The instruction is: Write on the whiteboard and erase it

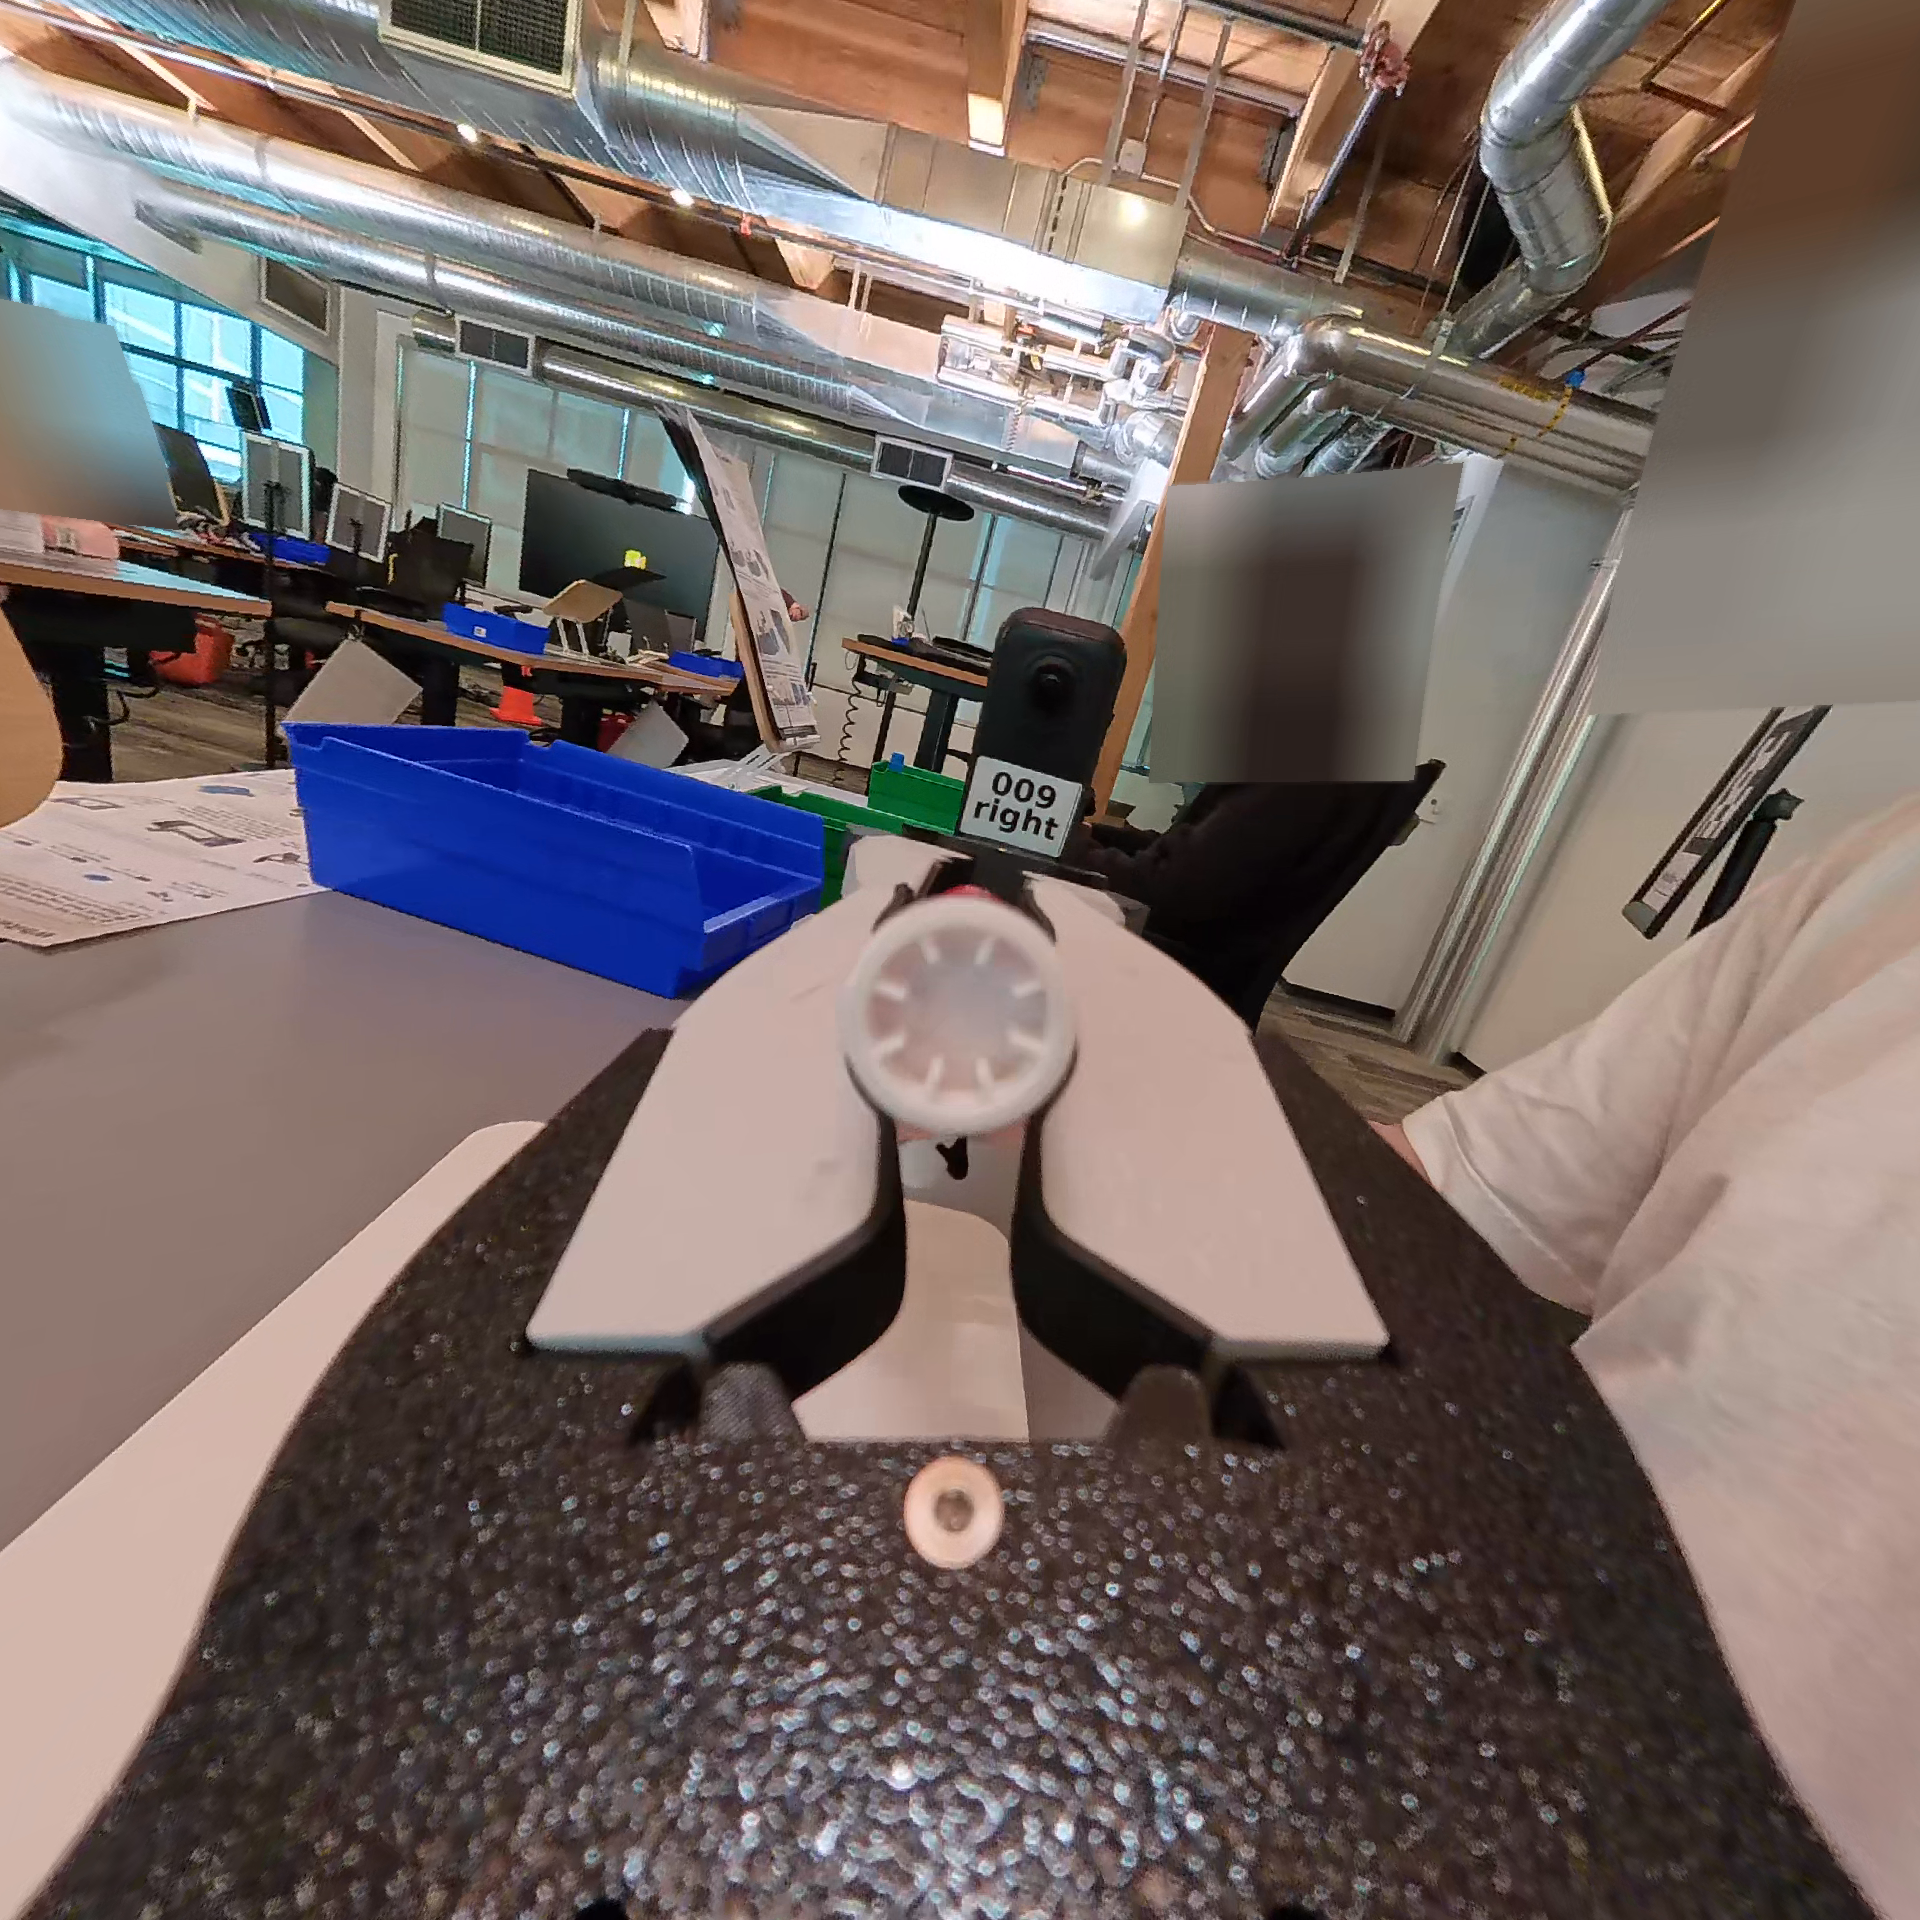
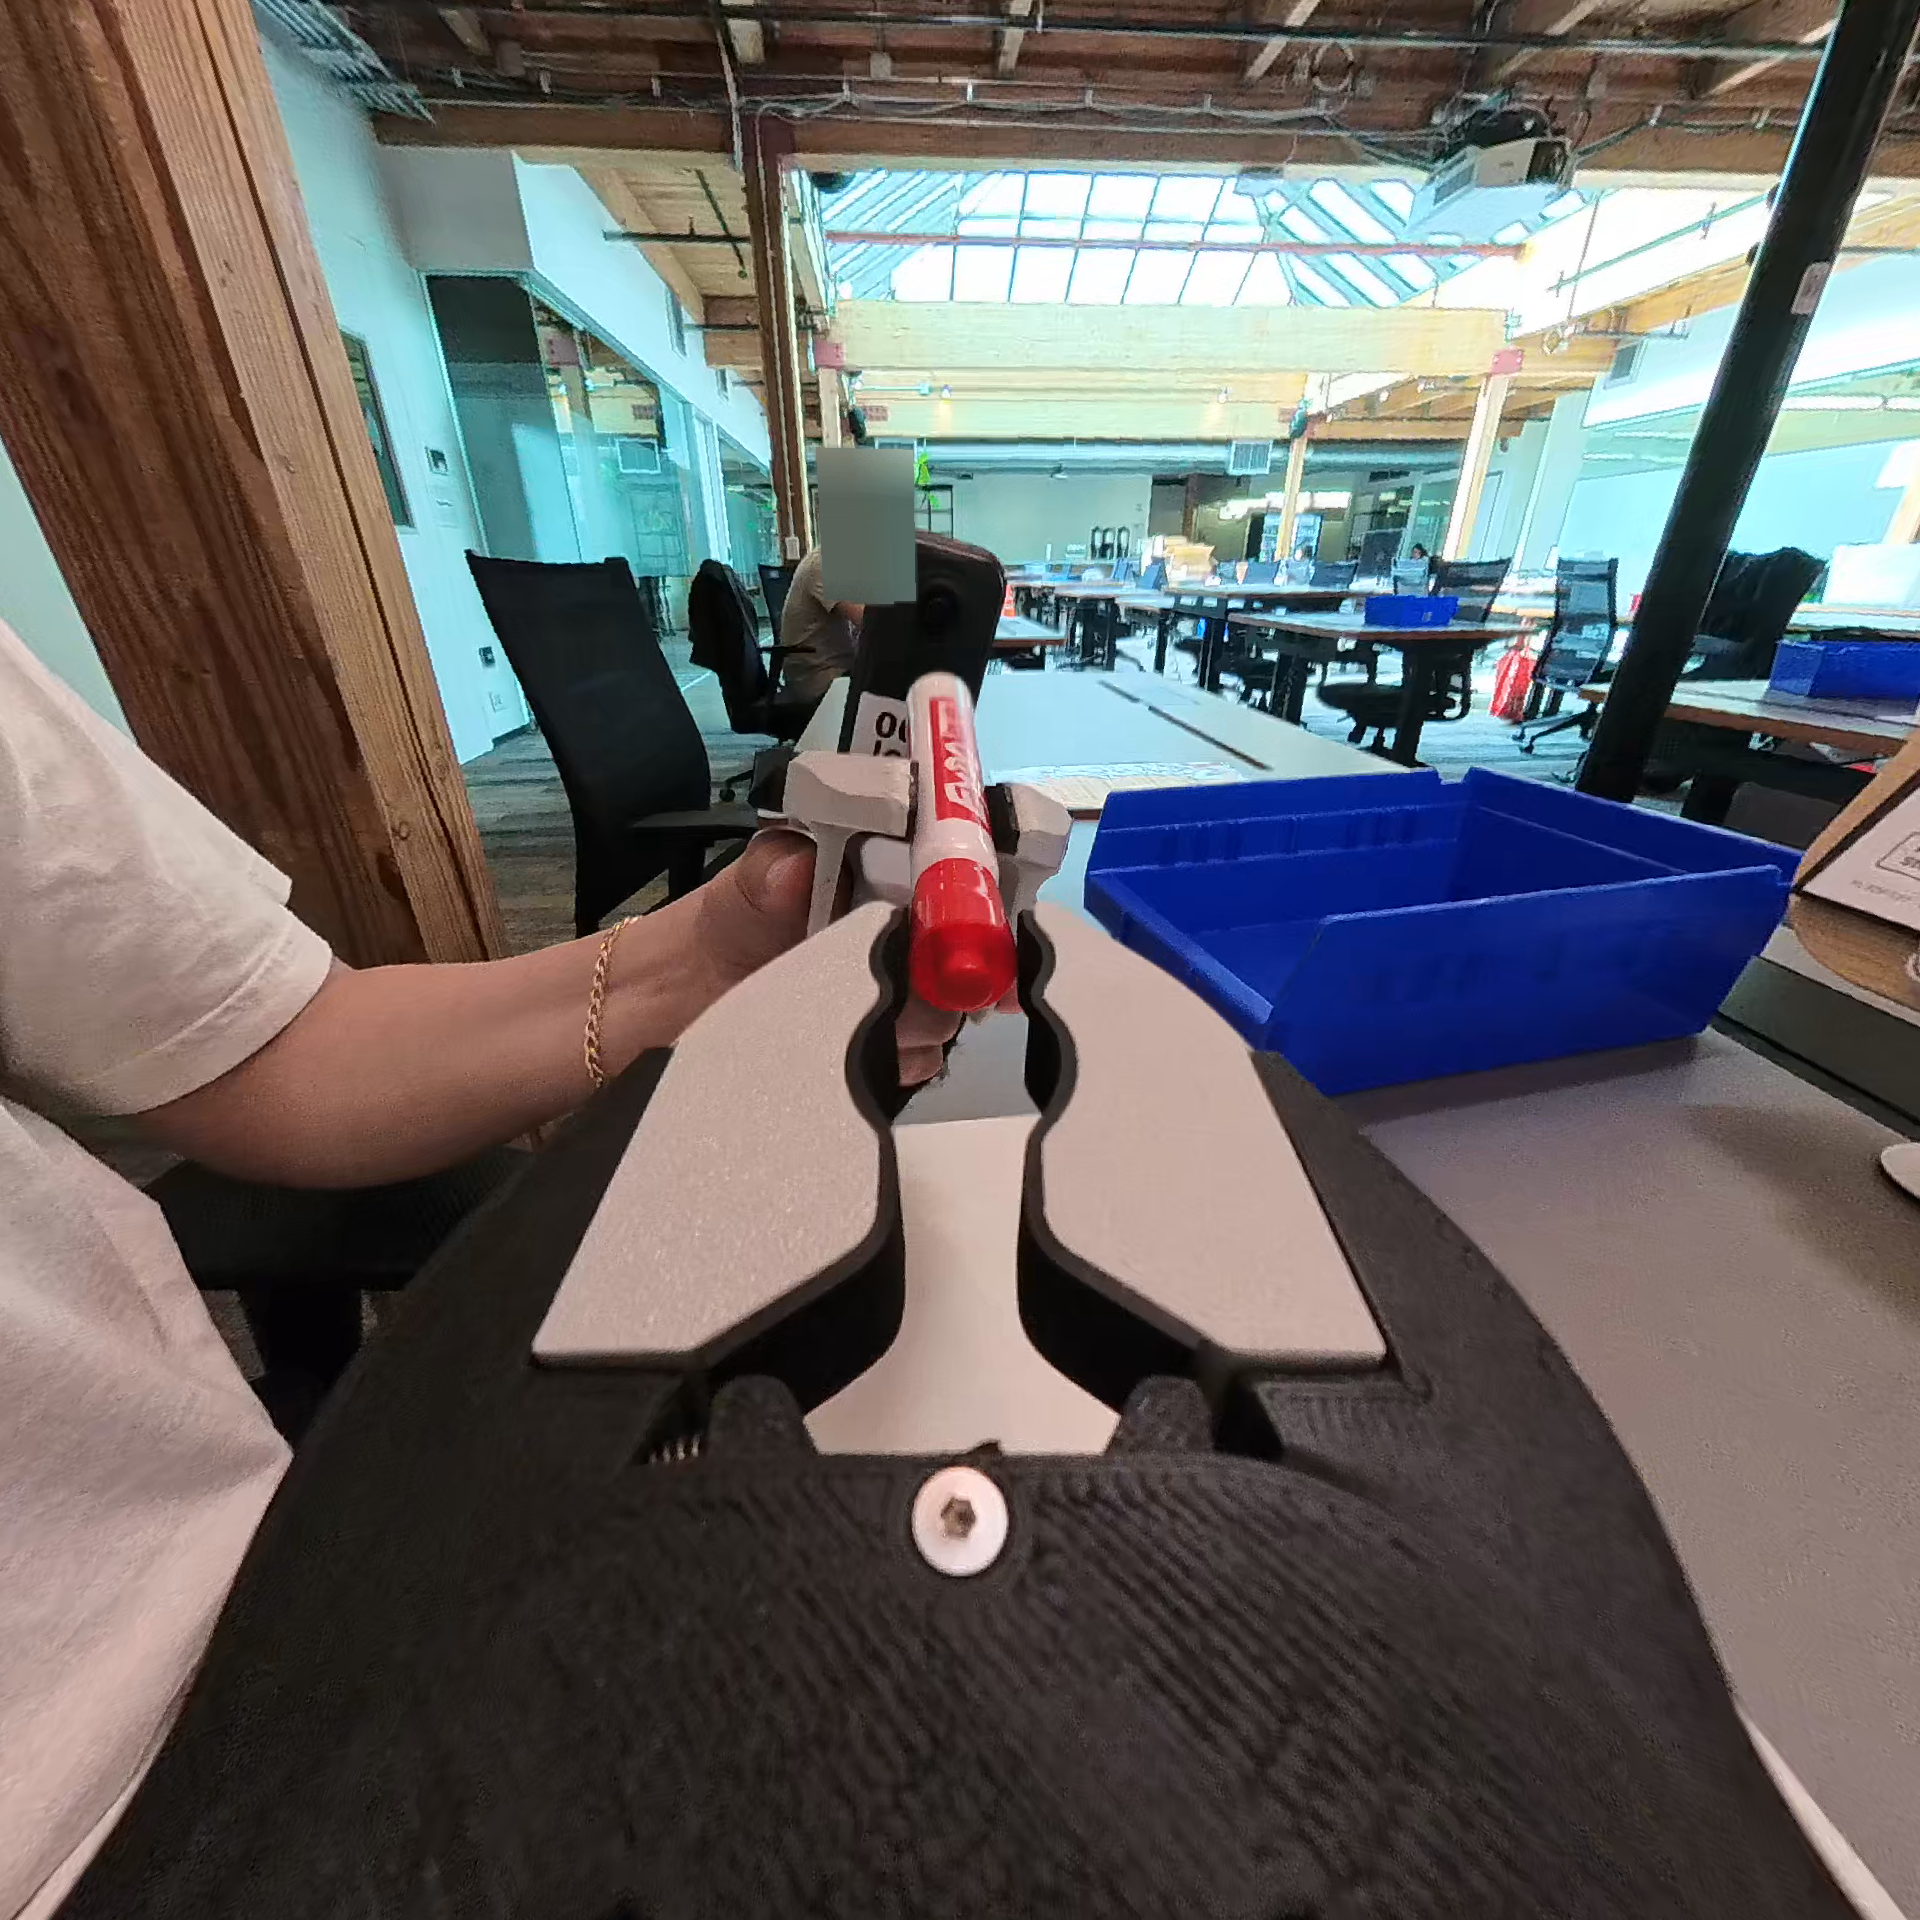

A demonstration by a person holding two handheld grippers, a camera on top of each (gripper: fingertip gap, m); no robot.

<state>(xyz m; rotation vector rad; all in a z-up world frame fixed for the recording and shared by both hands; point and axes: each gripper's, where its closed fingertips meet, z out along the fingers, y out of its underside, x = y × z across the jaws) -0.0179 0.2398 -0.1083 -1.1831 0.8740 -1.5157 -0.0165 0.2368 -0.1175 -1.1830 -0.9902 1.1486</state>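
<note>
A dry-erase marker with a white body (image 2: 948, 774) and a red cap (image 2: 961, 951) is held in the air between my two grippers, which face each other. My left gripper (image 1: 961, 920) is shut on the marker's body; its white rear end (image 1: 956, 1018) points at the left camera. My right gripper (image 2: 956, 935) is shut on the red cap. The left gripper also shows in the right wrist view (image 2: 925, 810), held by a hand. The right gripper also shows in the left wrist view (image 1: 977, 883). A white whiteboard (image 1: 260, 1351) lies flat on the grey table beneath them.
An empty blue bin (image 1: 520, 831) stands on the table just beyond the grippers, and it also shows in the right wrist view (image 2: 1455, 914). A green bin (image 1: 904, 795) is behind it. Printed sheets (image 1: 135, 852) lie at the far left. The person's white sleeve (image 1: 1714, 1091) is close by. Only a small space, under 4 cm, lies between the two pairs of fingers.
</note>
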